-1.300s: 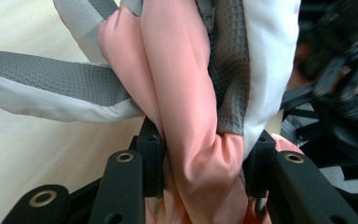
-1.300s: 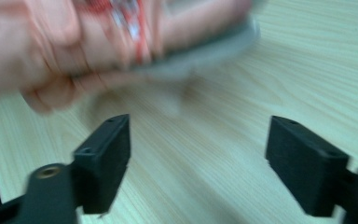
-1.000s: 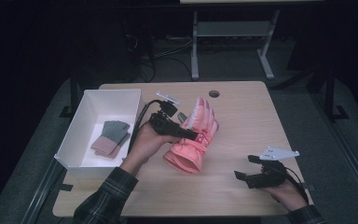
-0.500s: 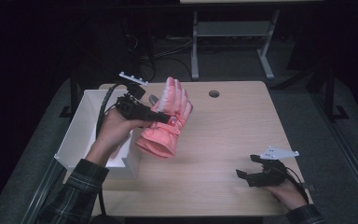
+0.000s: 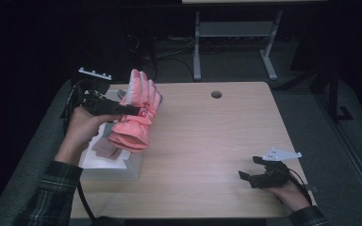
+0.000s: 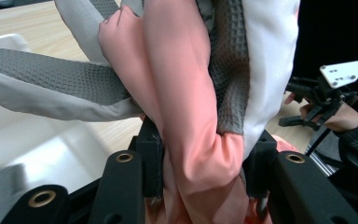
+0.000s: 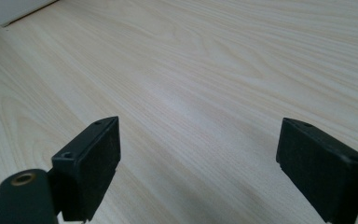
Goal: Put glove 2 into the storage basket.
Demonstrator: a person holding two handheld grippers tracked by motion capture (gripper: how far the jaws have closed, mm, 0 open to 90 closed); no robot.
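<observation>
A pink glove (image 5: 139,113) with white-and-grey fingers hangs in the air over the white bin (image 5: 111,165) at the table's left. My left gripper (image 5: 134,111) is shut on its middle; in the left gripper view the pink fabric (image 6: 186,116) is pinched between the two black jaws, grey textured palm patches showing. My right gripper (image 5: 246,177) rests low at the table's front right, held by a hand, jaws wide apart with bare wood between them (image 7: 200,154).
The white bin holds folded pinkish and grey cloth pieces (image 5: 106,148). A round cable hole (image 5: 216,94) sits near the table's (image 5: 217,136) far edge. A metal desk frame (image 5: 235,42) stands on the dark floor beyond.
My left gripper has carried the pink glove leftward from the table's middle to above the white bin and lifted it. The right gripper has stayed where it was.
</observation>
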